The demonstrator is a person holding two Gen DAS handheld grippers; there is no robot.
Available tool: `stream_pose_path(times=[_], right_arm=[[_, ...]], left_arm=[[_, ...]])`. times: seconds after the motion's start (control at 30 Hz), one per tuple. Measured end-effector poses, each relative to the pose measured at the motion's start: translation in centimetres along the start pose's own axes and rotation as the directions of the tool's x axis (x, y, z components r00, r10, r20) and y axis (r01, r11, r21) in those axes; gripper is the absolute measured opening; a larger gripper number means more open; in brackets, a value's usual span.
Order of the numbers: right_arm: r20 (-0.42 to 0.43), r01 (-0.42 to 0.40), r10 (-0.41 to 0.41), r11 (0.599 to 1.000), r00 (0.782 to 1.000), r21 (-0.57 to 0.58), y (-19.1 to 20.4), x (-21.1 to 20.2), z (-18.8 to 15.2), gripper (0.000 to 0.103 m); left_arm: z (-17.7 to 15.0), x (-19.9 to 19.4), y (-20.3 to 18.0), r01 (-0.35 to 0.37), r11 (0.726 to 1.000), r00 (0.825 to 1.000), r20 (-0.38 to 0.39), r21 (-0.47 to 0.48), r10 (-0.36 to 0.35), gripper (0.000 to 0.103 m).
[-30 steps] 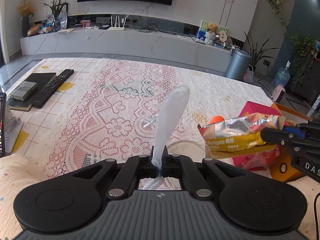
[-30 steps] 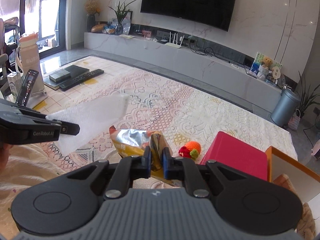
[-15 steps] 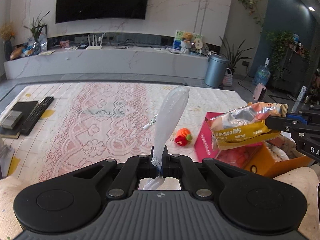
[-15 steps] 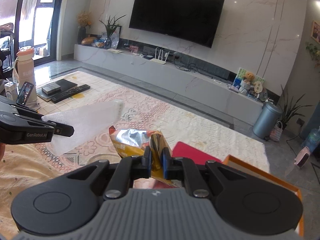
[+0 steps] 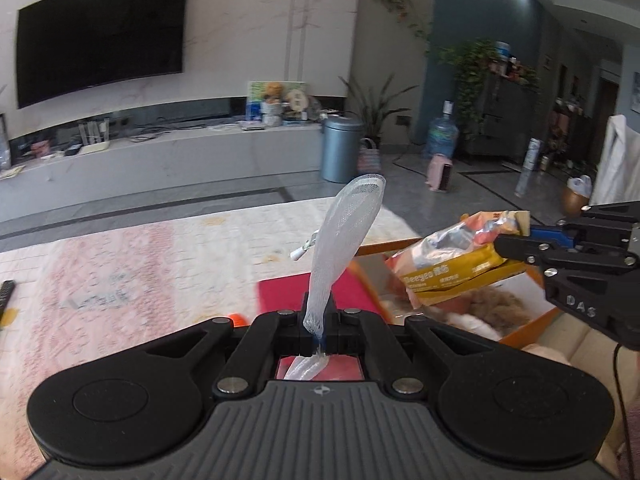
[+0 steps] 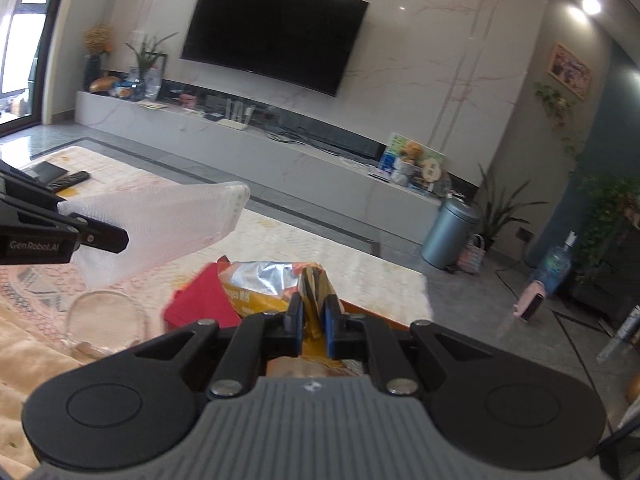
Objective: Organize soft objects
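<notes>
My left gripper (image 5: 320,330) is shut on a white foam mesh sleeve (image 5: 346,236) that stands up from its jaws. In the right wrist view the same sleeve (image 6: 160,224) sticks out flat from the left gripper (image 6: 120,236) at the left edge. My right gripper (image 6: 313,322) is shut on a crumpled orange and silver snack bag (image 6: 272,280). In the left wrist view that bag (image 5: 452,260) hangs from the right gripper (image 5: 500,246) above an orange box (image 5: 532,320) holding fluffy soft things.
A red lid or box (image 5: 288,292) lies on the lace-covered table (image 5: 160,264) beside the orange box. A clear round dish (image 6: 106,320) sits lower left in the right wrist view. A remote (image 6: 72,178) lies far left. TV wall, grey bin (image 5: 340,148) behind.
Both grippers have swung to the right and risen with their loads. The views now show the orange box and the room's right side; the table's left part has slid out of view.
</notes>
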State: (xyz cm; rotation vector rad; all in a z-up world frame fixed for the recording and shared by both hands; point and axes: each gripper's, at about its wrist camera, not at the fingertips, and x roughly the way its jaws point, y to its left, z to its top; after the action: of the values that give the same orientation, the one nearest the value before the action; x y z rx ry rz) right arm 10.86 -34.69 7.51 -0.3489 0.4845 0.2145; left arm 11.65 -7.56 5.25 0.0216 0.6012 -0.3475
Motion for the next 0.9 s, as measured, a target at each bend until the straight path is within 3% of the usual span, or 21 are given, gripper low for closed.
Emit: stream_pose_path(times=[0.13, 0.23, 0.43, 0.9], right_arm=[[-0.029, 0.060, -0.059, 0.998, 0.998, 0.028, -2.9, 0.5, -1.0, 0.007], [-0.062, 0.078, -0.075, 0.995, 0.995, 0.056, -4.7, 1.3, -1.8, 0.006], [-0.124, 0.084, -0.075, 0.994, 0.989, 0.069, -6.0, 4.3, -3.5, 0.005], [-0.235, 0.015, 0.018, 0.990, 0.972, 0.140, -6.3, 11.8, -6.1, 0.005]], left_arm=[[1.1, 2.4, -3.1, 0.102, 0.995, 0.994, -0.029, 0.022, -0.102, 0.002], [1.6, 4.6, -4.6, 0.186, 0.983, 0.980, -0.079, 0.003, -0.185, 0.002], [1.5, 10.0, -6.0, 0.249, 0.968, 0.945, -0.210, -0.032, -0.250, 0.002], [0.4, 15.5, -6.7, 0.239, 0.971, 0.896, -0.383, -0.013, -0.226, 0.002]])
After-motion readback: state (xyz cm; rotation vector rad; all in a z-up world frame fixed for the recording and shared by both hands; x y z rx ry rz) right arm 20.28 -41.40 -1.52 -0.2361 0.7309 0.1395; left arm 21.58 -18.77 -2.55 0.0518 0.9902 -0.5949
